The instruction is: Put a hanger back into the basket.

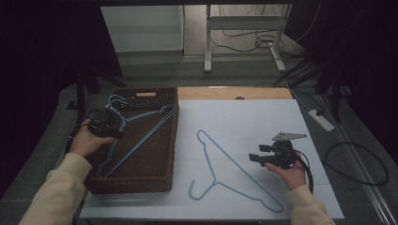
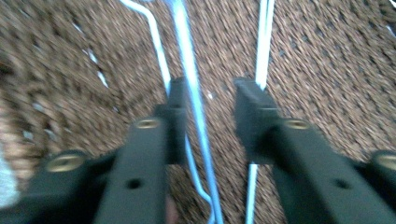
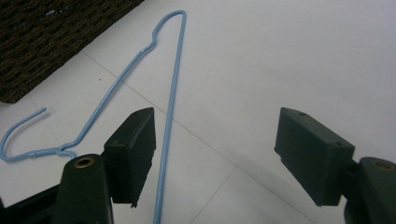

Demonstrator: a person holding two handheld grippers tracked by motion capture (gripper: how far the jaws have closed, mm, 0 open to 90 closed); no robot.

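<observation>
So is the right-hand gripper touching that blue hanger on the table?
Apart. The right gripper view shows the right gripper with jaws wide open and the hanger wire lying on the table between them, beyond either pad.

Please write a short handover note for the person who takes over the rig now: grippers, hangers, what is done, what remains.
Left gripper: open over the brown woven basket, no wire pinched.
Right gripper: open, empty, jaws astride the long wire of the blue hanger on the table.
Blue hangers in the basket: lying flat on its floor.
Done: those hangers are in.
Left, probably: grasp the table hanger and put it in the basket.
</observation>
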